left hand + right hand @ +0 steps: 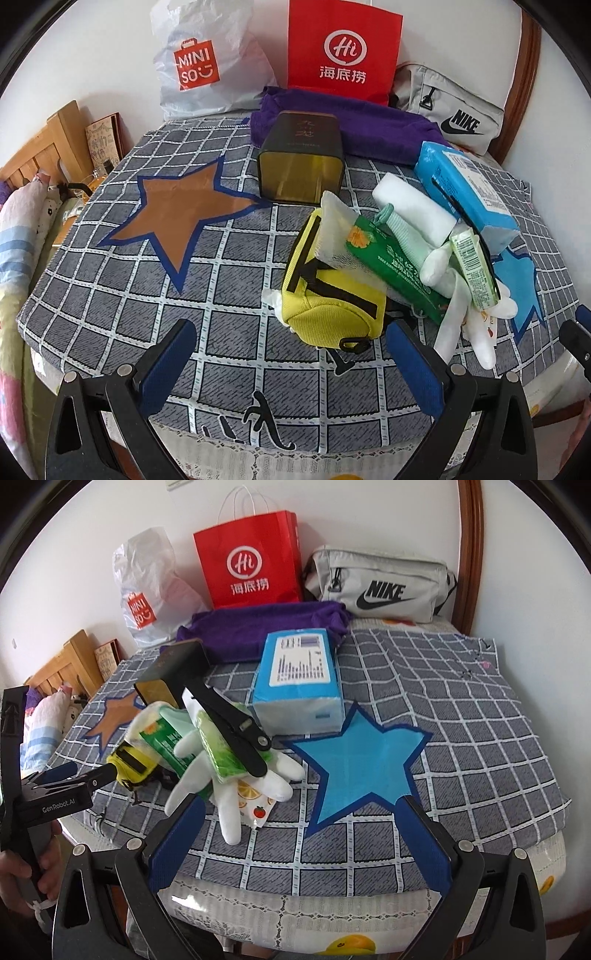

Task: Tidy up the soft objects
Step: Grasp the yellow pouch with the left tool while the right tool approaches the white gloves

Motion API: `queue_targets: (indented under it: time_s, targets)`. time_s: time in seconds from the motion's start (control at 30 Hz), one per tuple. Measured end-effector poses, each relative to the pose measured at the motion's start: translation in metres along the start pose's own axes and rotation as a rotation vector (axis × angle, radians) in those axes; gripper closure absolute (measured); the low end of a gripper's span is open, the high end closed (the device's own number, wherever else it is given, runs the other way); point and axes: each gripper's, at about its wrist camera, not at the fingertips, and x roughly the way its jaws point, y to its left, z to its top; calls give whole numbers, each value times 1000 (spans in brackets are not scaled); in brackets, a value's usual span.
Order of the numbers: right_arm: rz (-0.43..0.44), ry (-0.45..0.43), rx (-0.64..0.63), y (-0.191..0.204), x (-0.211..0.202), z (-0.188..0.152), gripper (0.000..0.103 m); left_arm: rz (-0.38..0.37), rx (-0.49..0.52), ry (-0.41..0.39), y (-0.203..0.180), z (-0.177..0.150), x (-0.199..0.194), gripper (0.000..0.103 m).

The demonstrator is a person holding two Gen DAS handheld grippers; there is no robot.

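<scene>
- We've got both grippers hanging at the near edge of a round table covered with a grey checked cloth (110, 273).
- Our left gripper (291, 360) has its blue-padded fingers spread wide with nothing between them. It sits just short of the yellow pouch (325, 295), not touching it as far as we can see.
- Our right gripper (301, 843) is spread wide too, also holding nothing, with the blue star (362, 760) patch on the cloth right ahead of it.
- The soft stuff is one messy pile between the brown star (184, 206) and the blue star. The yellow pouch is at the front, a green tissue pack (395, 269) leans over it, and a rolled white towel (413, 210) lies behind.
- A white glove (225, 794) splays off the pile toward the table edge, and a smaller green pack (221, 746) rests on top of it.
- A long black clip (236, 727) lies across the top of the pile.
- A blue tissue pack (299, 679) sits at the back of the heap, touching it.
- A dark tin box (303, 162) lies on its side just behind the pile, open end toward us.
- Along the wall there's a purple cloth (369, 125), a white Miniso bag (199, 62), a red paper bag (343, 51) and a grey Nike bag (384, 587).
</scene>
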Motion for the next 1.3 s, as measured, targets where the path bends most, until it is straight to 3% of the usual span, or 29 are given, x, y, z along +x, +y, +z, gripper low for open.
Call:
queue_targets:
  time_s: [0.17,0.47,0.57,0.6,0.63,0.77,0.97,1.13,1.3]
  targets:
    - [-29,11,-34,0,14,-4,2,4,51,-12,-12,0,14,0]
    - [7,38,-29,-5,33,-4,2,103,213,-9,-28,3,36,0]
    - [11,47,-27,-6,38,-4,2,76,204,-24,-33,2,38,15]
    - [11,50,-27,-7,39,-4,2,55,197,-23,-32,2,38,29]
    - [11,53,-28,-7,41,-4,2,34,179,-19,-29,3,37,35]
    - [8,61,-29,-6,45,-2,2,-44,117,-37,-15,6,26,36]
    - [14,56,-40,1,43,7,2,-25,71,-58,11,11,9,36]
    - [77,28,-11,4,38,19,2,0,3,-53,37,13,4,36]
    - [108,-15,-29,11,40,29,21,5,-55,-31,54,10,11,36]
